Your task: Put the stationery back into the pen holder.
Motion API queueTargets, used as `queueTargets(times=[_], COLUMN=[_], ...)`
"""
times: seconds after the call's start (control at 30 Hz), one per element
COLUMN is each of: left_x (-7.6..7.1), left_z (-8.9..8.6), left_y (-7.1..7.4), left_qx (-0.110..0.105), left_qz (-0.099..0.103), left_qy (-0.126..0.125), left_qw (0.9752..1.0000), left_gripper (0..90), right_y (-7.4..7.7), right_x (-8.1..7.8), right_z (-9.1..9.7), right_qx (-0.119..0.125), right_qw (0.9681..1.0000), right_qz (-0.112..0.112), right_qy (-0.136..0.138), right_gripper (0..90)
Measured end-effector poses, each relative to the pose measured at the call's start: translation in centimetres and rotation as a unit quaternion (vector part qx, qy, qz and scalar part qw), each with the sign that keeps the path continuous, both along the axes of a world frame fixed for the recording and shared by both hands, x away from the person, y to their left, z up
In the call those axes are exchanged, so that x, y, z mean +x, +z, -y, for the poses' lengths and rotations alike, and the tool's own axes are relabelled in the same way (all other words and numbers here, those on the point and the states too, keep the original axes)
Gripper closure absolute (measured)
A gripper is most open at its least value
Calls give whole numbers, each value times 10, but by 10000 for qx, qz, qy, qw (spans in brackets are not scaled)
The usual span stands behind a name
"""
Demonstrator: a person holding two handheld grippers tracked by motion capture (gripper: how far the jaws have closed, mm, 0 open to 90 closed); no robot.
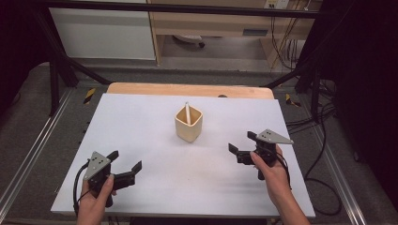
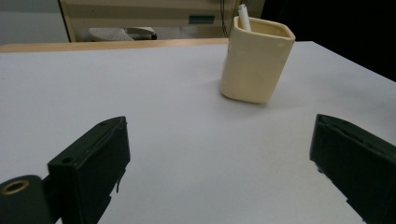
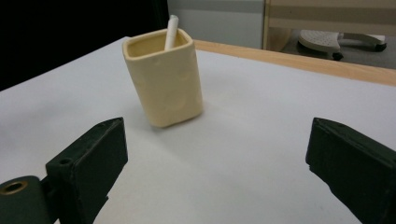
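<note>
A cream square cup (image 1: 188, 123) stands upright near the middle of the white table (image 1: 155, 140), with a white stick (image 1: 187, 112) leaning inside it. The cup (image 2: 256, 59) sits ahead and right of centre in the left gripper view, its stick (image 2: 244, 17) poking above the rim. In the right gripper view the cup (image 3: 164, 77) stands ahead on the left with the stick (image 3: 171, 30) in it. My left gripper (image 1: 125, 161) rests open at the near left, nothing between its jaws. My right gripper (image 1: 242, 142) is open at the near right, also holding nothing.
A wooden strip (image 1: 187, 89) runs along the table's far edge. Black frame legs (image 1: 61, 70) and cables (image 1: 324, 140) flank the table on the floor. A cabinet (image 1: 211, 23) stands behind.
</note>
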State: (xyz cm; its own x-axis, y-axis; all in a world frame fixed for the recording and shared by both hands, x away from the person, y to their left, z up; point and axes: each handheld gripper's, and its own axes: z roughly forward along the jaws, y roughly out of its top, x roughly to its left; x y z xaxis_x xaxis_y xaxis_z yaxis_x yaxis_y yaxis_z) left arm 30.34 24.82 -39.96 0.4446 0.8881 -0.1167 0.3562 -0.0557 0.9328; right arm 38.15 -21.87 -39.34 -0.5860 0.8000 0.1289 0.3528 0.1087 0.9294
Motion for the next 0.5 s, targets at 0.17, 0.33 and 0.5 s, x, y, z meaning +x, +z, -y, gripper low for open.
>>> queueTargets(times=[0.17,0.33,0.5], left_x=[0,-2,-3], left_z=[-2,-4,-6], left_y=[-2,0,-1], left_qx=[-1,-56,-72], left_qz=[-5,41,33], left_qy=[25,18,14], left_qw=[10000,10000,10000], left_gripper=[54,54,53], right_y=[-7,-15,-23], right_x=[-10,-20,-26], right_z=[12,23,30], right_qx=[23,-74,-186], right_qw=[9999,9998,9994], right_qz=[-2,-47,-152], right_qy=[-101,-175,-255], right_gripper=[59,52,47])
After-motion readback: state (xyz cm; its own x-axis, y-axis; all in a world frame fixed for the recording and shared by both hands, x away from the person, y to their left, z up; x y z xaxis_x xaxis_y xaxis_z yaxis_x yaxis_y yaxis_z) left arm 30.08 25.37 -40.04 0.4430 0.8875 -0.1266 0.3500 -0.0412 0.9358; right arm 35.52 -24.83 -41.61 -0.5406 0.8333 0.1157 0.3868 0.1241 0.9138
